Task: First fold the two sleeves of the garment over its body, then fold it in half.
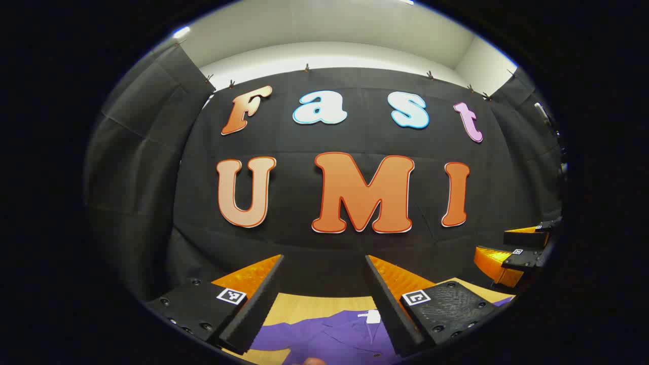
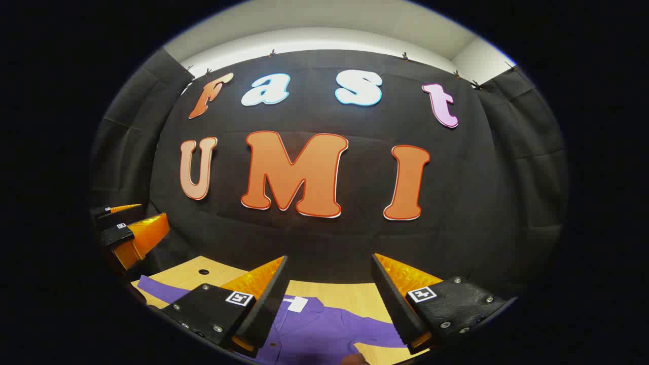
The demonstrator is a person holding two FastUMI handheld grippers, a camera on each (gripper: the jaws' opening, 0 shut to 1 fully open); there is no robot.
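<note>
The left hand-held gripper [image 1: 324, 284] is held above the tabletop [image 1: 324, 306] with its fingers spread wide and nothing between them. Below and just ahead of its fingertips lies the purple shirt [image 1: 334, 337], flat on the wood, its collar with a white tag pointing away from the gripper. Off to its right, at the same height, the right hand-held gripper [image 1: 512, 248] shows side-on.

In the right gripper view, the right hand-held gripper [image 2: 329, 284] also stands wide and empty above the shirt [image 2: 319, 329]. One sleeve [image 2: 154, 289] stretches out to its left, seemingly unfolded, though the edge is dim. The left hand-held gripper [image 2: 127, 228] hangs farther left.
</note>
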